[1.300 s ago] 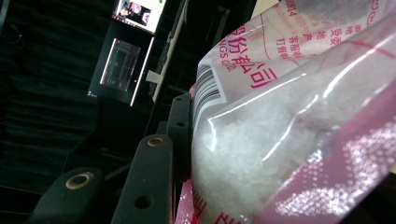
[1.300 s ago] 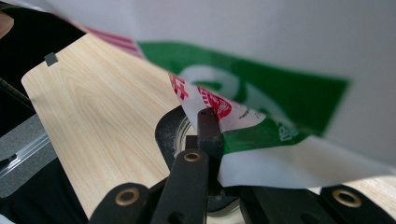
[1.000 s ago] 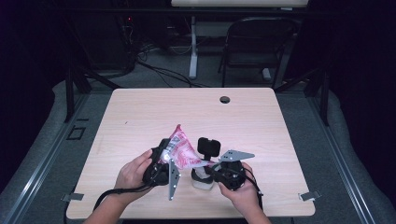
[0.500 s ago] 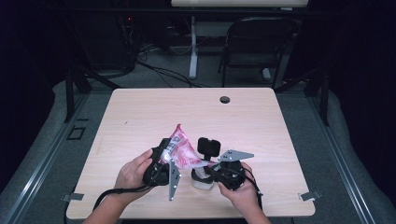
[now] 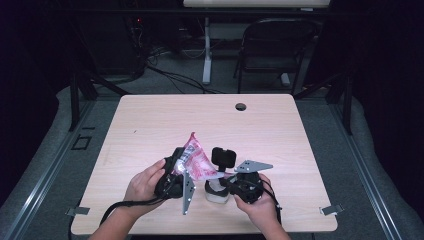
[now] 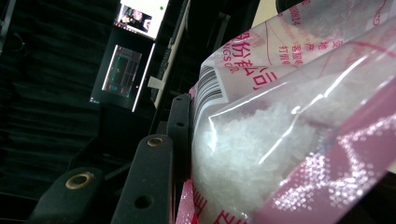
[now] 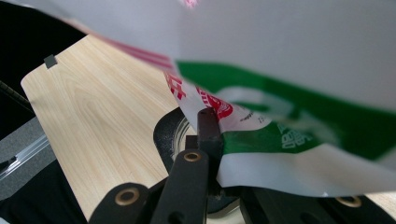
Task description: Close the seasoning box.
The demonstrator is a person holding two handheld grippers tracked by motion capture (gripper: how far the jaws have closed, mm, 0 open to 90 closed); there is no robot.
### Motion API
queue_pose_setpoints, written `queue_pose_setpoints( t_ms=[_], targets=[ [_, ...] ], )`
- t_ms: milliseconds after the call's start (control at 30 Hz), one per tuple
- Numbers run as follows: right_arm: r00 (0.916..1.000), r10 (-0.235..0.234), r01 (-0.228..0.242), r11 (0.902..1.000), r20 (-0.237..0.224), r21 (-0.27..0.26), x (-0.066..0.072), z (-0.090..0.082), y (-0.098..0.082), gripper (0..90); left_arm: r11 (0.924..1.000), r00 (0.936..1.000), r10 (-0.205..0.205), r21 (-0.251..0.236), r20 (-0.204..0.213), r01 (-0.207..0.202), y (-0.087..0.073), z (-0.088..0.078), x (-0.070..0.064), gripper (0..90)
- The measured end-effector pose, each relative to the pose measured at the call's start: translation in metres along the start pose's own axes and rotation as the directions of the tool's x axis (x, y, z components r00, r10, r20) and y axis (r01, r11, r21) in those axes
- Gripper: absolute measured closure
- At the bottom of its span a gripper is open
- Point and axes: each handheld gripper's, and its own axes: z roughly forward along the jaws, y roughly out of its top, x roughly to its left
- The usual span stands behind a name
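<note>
A pink and clear bag (image 5: 196, 161) of white crystals hangs over the table's front middle, held between both grippers. My left gripper (image 5: 179, 167) is shut on the bag's body; one black finger (image 6: 180, 122) presses against the bag (image 6: 289, 130), and the other finger is hidden behind it. My right gripper (image 5: 222, 179) is shut on the bag's lower edge, where its finger (image 7: 208, 133) pinches the white and green printed film (image 7: 261, 140). Under that edge stands a small white pot (image 5: 216, 194) with a black round rim (image 7: 167, 135).
The light wooden table (image 5: 165, 125) has free room to the left, right and back. A cable hole (image 5: 240, 106) sits near the far edge. A black rounded part (image 5: 223, 156) rises just behind the bag. Beyond the table stands a folding chair (image 5: 272, 50).
</note>
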Motion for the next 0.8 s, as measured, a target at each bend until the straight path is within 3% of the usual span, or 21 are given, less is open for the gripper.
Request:
queue_pose_setpoints(
  t_ms=[800],
  targets=[
    [1.0, -0.003, 0.003, 1.0, -0.005, 0.002, 0.0007, 0.0016, 0.0009, 89.8, 0.9999, 0.9999, -0.011, -0.012, -0.003, 0.011, 0.0013, -0.0006, 0.0023, 70.7]
  ],
)
